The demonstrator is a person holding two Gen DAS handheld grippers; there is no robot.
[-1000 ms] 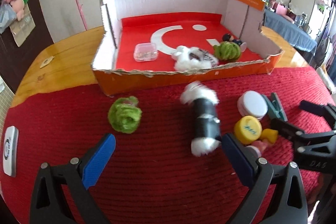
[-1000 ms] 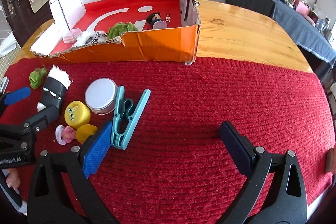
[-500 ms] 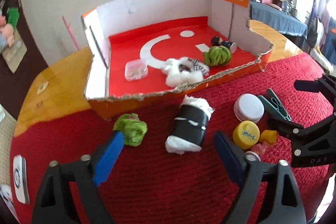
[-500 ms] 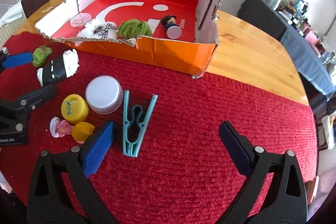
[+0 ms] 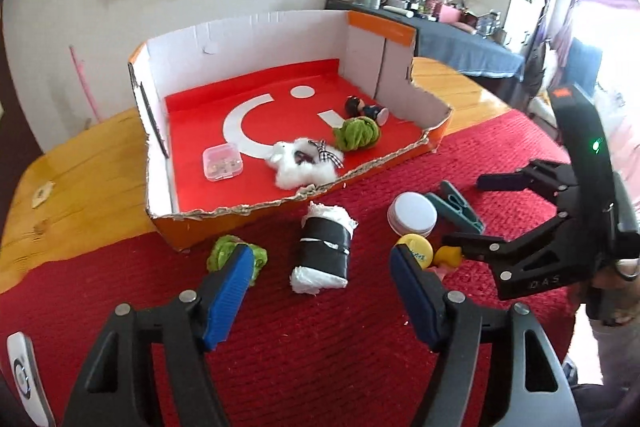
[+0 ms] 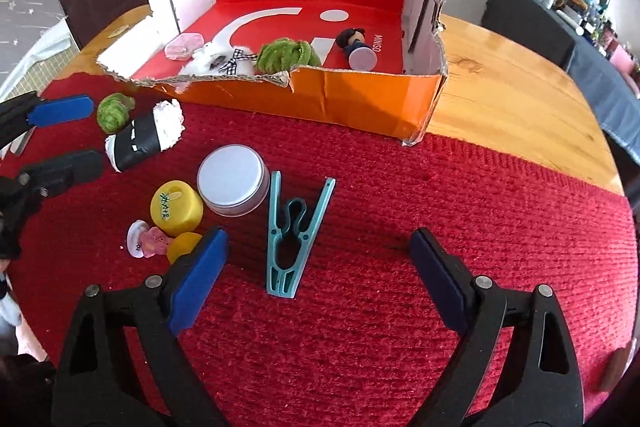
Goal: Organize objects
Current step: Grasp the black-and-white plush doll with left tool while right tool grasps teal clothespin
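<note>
A black roll with white fluffy ends [image 5: 324,253] lies on the red mat, just beyond my left gripper [image 5: 320,293]. Its jaws are closing, open, with the roll ahead of the pads and untouched. A green pompom [image 5: 236,255] sits partly behind the left finger. My right gripper [image 6: 318,281] points down at a teal clothes peg [image 6: 296,231]; its jaws are closing too, the pads wide apart either side of the peg's tail. The orange cardboard box [image 6: 360,99] stands behind. From the right wrist view the left gripper [image 6: 64,139] brackets the roll [image 6: 144,141].
A white-lidded tin [image 6: 232,179], a yellow cap [image 6: 176,205] and a small pink figure [image 6: 146,243] lie left of the peg. The box [image 5: 280,205] holds a green pompom [image 5: 356,133], a white fluffy toy [image 5: 304,165], a clear case [image 5: 222,161] and a doll [image 5: 364,107]. A white device [image 5: 22,375] lies at the mat's left edge.
The roll, blurred in motion a second ago, now lies still. My left gripper's jaws have narrowed and it has lifted and tilted. The right gripper has rolled; its jaws narrowed slightly around the peg.
</note>
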